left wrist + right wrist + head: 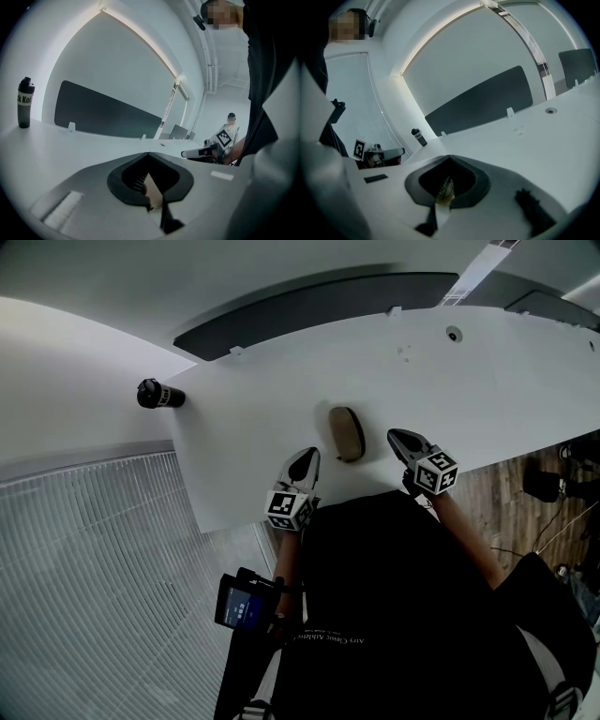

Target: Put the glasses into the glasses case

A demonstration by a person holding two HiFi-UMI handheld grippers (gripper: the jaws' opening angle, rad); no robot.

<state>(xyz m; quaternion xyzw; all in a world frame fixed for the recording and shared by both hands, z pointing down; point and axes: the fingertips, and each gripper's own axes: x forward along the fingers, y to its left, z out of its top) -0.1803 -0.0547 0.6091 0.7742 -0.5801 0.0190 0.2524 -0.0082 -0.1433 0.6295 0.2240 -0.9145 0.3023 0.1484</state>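
A tan oval glasses case [346,433] lies shut on the white table [281,409], close to its near edge. No glasses show in any view. My left gripper [307,456] rests just left of the case with its jaws shut and nothing between them. My right gripper [396,436] sits just right of the case, also shut and empty. In the left gripper view the jaws [149,153] meet at a point, and a bit of the tan case [155,193] shows through the gap below. The right gripper view shows shut jaws [449,157] and the case [444,191] under them.
A black bottle [157,394] stands at the table's far left corner and also shows as a bottle [24,103] in the left gripper view. A dark divider panel [309,306] runs along the table's far edge. A slatted white blind lies at the left, wooden floor at the right.
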